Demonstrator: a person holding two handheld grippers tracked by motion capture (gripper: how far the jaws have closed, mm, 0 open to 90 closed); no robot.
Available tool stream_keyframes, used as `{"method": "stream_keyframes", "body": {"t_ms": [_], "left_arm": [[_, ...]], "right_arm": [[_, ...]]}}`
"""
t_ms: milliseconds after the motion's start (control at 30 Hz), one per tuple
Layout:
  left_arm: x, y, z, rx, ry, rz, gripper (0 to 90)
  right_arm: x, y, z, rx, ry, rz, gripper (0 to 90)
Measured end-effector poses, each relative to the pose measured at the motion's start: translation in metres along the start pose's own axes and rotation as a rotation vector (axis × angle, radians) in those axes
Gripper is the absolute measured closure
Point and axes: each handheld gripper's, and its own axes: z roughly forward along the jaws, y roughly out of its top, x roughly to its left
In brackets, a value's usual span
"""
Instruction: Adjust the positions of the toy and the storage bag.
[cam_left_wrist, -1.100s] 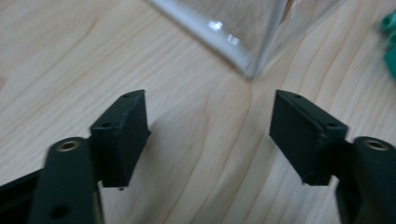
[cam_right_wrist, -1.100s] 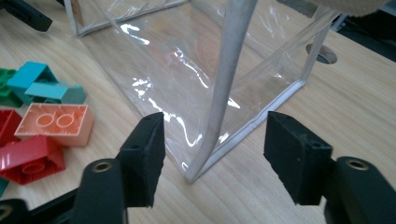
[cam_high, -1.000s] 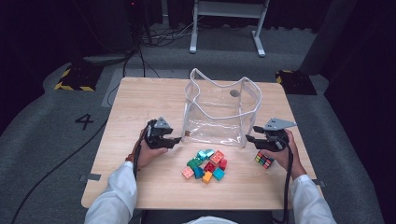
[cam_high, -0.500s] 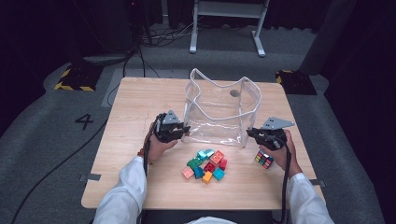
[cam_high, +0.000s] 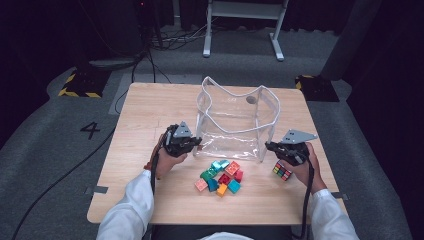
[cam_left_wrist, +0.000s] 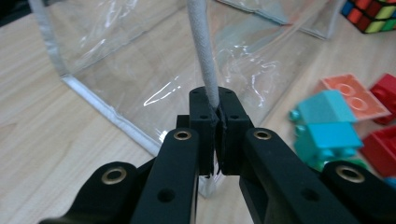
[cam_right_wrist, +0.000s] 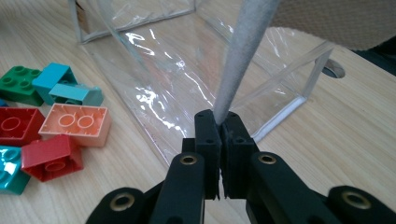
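A clear plastic bag (cam_high: 235, 120) with white edging stands open on the wooden table (cam_high: 150, 115). My left gripper (cam_high: 196, 142) is at the bag's near left corner. In the left gripper view its jaws (cam_left_wrist: 218, 105) are shut on the bag's white rim strip (cam_left_wrist: 205, 70). My right gripper (cam_high: 270, 146) is at the near right corner, and the right gripper view shows it (cam_right_wrist: 220, 122) shut on the rim strip (cam_right_wrist: 238, 60) there. A pile of coloured building bricks (cam_high: 220, 177) lies in front of the bag, between the hands.
A colour cube puzzle (cam_high: 282, 170) sits on the table just under my right hand and appears in the left gripper view's top right corner (cam_left_wrist: 373, 14). Bricks lie close beside the bag in both gripper views (cam_left_wrist: 331, 126) (cam_right_wrist: 74, 123). A white frame stands on the floor beyond the table.
My left hand has moved right and a little up to the bag's near left corner. The right gripper has stayed at the near right corner.
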Motion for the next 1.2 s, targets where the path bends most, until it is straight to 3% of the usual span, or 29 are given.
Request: {"method": "stream_keyframes", "body": {"t_ms": [233,267,333,400,600,667,867,967,1000,1067,1100,1167,1200], "left_arm": [[-0.019,-0.005,-0.009,0.005,-0.04,0.002,86.3],[-0.02,-0.006,-0.01,0.011,-0.034,0.03,86.2],[-0.025,-0.009,-0.011,-0.003,-0.033,0.018,86.1],[-0.029,-0.012,-0.013,-0.011,-0.061,0.007,85.9],[-0.038,-0.016,-0.018,-0.005,-0.066,0.014,84.9],[-0.041,-0.017,-0.02,0.01,-0.061,0.036,83.8],[-0.043,-0.022,-0.022,0.013,-0.061,0.02,78.2],[-0.042,-0.027,-0.025,0.043,-0.034,0.032,71.1],[-0.042,-0.031,-0.026,0.062,-0.036,0.029,64.2],[-0.041,-0.036,-0.027,0.083,-0.036,0.02,60.2],[-0.04,-0.039,-0.029,0.105,-0.025,0.015,51.4],[-0.039,-0.046,-0.033,0.119,-0.015,-0.001,47.8],[-0.038,-0.05,-0.035,0.123,0.007,-0.009,34.7]], "right_arm": [[0.011,-0.007,-0.013,0.006,0.005,-0.034,87.5],[0.013,-0.008,-0.016,0.005,0.008,-0.031,87.4],[0.014,-0.011,-0.019,0.004,0.008,-0.031,87.3],[0.015,-0.015,-0.023,-0.002,0.011,-0.033,87.3],[0.019,-0.017,-0.028,-0.002,0.018,-0.034,87.2],[0.021,-0.019,-0.033,0.003,0.023,-0.036,86.8],[0.023,-0.024,-0.039,0.0,0.033,-0.027,81.3],[0.022,-0.027,-0.042,-0.013,0.059,-0.047,67.5],[0.02,-0.031,-0.046,-0.025,0.073,-0.045,53.2],[0.02,-0.033,-0.046,-0.033,0.079,-0.037,49.0],[0.018,-0.038,-0.048,-0.043,0.06,-0.022,36.9],[0.016,-0.04,-0.048,-0.04,0.038,-0.016,31.6],[0.012,-0.046,-0.049,-0.023,0.018,-0.018,28.0]]}}
